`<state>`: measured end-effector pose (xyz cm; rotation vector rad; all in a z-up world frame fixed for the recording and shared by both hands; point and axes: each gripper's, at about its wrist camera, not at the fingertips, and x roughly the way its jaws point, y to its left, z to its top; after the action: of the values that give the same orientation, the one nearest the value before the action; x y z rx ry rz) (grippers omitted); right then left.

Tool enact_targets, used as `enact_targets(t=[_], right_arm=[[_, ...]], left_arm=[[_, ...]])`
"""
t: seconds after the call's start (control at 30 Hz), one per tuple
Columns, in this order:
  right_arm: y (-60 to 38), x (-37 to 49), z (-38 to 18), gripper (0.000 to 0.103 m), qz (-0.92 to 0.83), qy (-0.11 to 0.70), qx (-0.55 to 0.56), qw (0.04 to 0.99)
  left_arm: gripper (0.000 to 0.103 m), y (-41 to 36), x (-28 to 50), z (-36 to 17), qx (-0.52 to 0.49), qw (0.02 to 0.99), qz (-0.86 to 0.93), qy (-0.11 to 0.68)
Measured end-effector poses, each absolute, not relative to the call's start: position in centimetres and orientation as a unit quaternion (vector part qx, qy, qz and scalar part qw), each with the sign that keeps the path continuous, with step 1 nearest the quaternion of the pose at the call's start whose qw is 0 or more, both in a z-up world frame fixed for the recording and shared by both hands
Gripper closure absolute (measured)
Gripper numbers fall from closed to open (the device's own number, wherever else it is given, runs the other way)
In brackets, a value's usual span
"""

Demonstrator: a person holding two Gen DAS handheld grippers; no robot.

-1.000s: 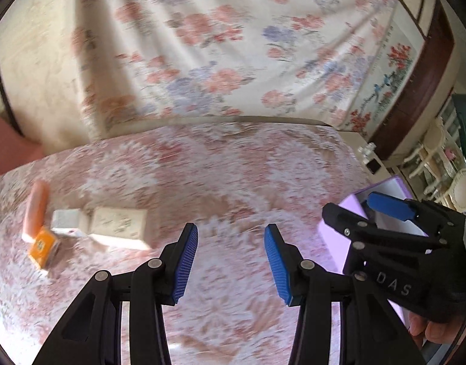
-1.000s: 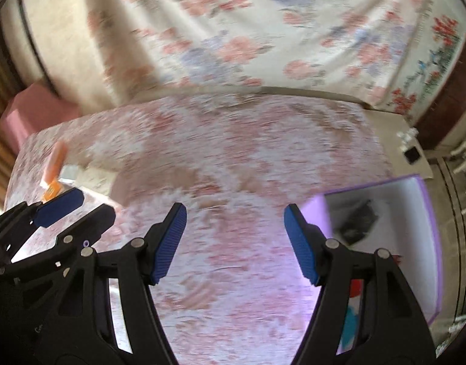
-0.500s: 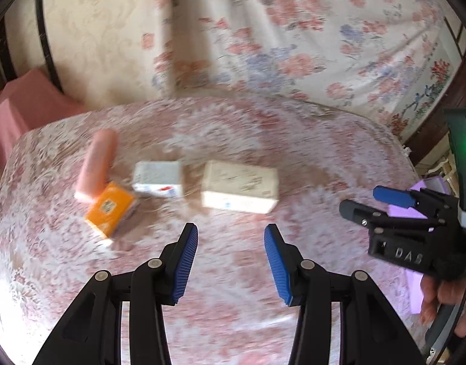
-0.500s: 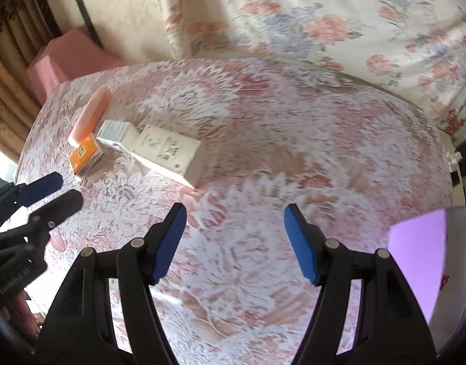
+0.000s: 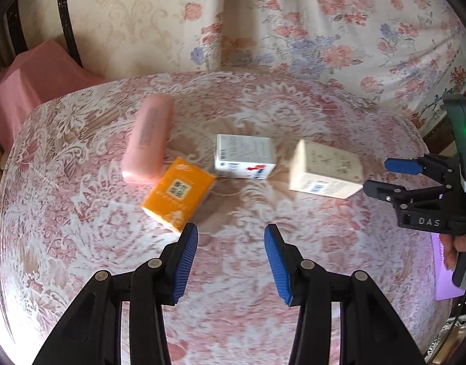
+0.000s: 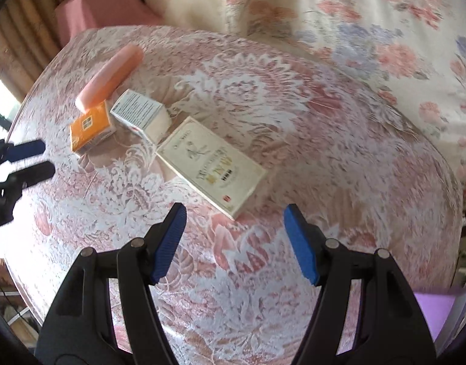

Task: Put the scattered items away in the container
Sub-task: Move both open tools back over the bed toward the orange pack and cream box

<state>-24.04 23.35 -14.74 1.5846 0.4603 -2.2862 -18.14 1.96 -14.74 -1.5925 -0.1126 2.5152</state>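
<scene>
Both wrist views look down, forward over table (image 5: 81, 243); share boxes.

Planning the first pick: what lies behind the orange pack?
Behind the orange pack lies the pink tube, its end touching or very near the pack. Whether the pack covers that end cannot be seen.
</scene>
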Motion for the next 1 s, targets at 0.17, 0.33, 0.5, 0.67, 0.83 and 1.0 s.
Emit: enact_targets(t=[0.17,0.33,0.5,0.67,0.83,1.0], right_arm=[[22.6,-25.1,-15.6,0.034,-0.793,0.179,0.557,0.171],[22.2,-26.3,-16.6,0.034,-0.785,0.189,0.563,0.176],[21.8,-27.0,-17.5,0.034,-0.773,0.197,0.572,0.192],[21.4,-27.6,-18.3,0.033,-0.765,0.205,0.578,0.199],[20.6,-27.8,-19.4,0.033,-0.745,0.222,0.590,0.220],[20.2,-27.9,-20.0,0.033,-0.740,0.221,0.593,0.230]], left_arm=[[0.056,-0.1,-19.1,-16.2,-0.543,0.082,0.834,-0.041],[0.056,-1.5,-20.0,-17.1,-0.549,0.086,0.830,-0.041],[0.056,-2.0,-20.8,-18.3,-0.561,0.103,0.820,-0.042],[0.056,-2.7,-21.5,-19.4,-0.573,0.112,0.810,-0.057],[0.056,-2.9,-21.9,-20.0,-0.578,0.121,0.805,-0.056],[0.056,-3.2,-22.5,-20.3,-0.580,0.128,0.802,-0.059]])
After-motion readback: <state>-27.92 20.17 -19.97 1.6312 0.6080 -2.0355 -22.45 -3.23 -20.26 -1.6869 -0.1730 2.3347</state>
